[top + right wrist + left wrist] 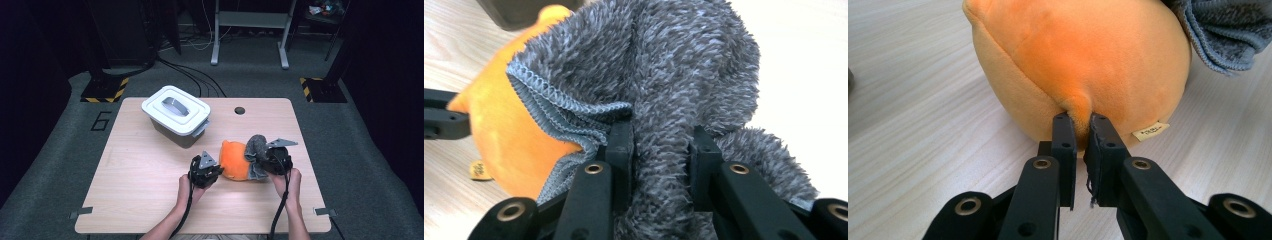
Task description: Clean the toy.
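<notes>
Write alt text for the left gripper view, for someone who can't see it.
Two black jaws of the left gripper pinch a small fold of a round orange plush toy lying on a pale wooden table. A small tan label sticks out low on the toy, and a grey fuzzy cloth drapes over its upper right.

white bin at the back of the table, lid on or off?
On. The white bin carries its lid flat across the rim, handle on top, interior hidden. Whether it is latched cannot be told.

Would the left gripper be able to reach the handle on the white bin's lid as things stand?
Probably not yet: the left gripper is shut on a pinch of the orange plush. The table between it and the white bin looks bare, so after letting go the way seems free.
</notes>
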`<state>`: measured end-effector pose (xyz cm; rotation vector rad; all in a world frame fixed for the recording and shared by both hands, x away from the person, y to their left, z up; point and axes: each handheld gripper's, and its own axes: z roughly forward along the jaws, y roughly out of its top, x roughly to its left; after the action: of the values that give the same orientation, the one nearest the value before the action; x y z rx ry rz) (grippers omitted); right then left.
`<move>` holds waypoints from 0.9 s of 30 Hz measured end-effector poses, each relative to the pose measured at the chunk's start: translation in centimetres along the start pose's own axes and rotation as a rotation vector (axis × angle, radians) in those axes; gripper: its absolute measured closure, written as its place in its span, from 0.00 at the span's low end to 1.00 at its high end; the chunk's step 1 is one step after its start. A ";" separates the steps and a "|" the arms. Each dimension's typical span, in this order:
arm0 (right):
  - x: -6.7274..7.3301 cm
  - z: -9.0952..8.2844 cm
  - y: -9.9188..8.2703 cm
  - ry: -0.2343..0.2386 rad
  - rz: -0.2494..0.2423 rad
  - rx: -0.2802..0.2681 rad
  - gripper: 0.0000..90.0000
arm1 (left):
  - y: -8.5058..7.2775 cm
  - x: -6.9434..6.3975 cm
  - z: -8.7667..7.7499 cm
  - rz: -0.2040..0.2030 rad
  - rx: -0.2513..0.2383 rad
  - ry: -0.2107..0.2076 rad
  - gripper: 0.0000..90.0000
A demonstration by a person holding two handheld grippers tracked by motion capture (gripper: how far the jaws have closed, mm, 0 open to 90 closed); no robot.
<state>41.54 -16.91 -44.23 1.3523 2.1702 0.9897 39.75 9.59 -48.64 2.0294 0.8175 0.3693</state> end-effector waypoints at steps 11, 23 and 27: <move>-2.1 1.2 -2.6 -0.003 0.109 0.033 0.77 | 0.0 0.1 0.0 -0.003 0.009 -0.005 0.92; -2.3 4.0 -4.0 -0.034 0.122 0.110 0.77 | 0.0 0.0 0.1 -0.004 0.002 0.001 0.92; -2.1 4.4 -4.2 -0.044 0.112 0.121 0.77 | 0.0 0.0 0.1 -0.006 0.001 0.001 0.92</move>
<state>42.81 -18.40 -50.38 1.5515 2.1726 0.8725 39.80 9.60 -48.71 2.0276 0.8251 0.3666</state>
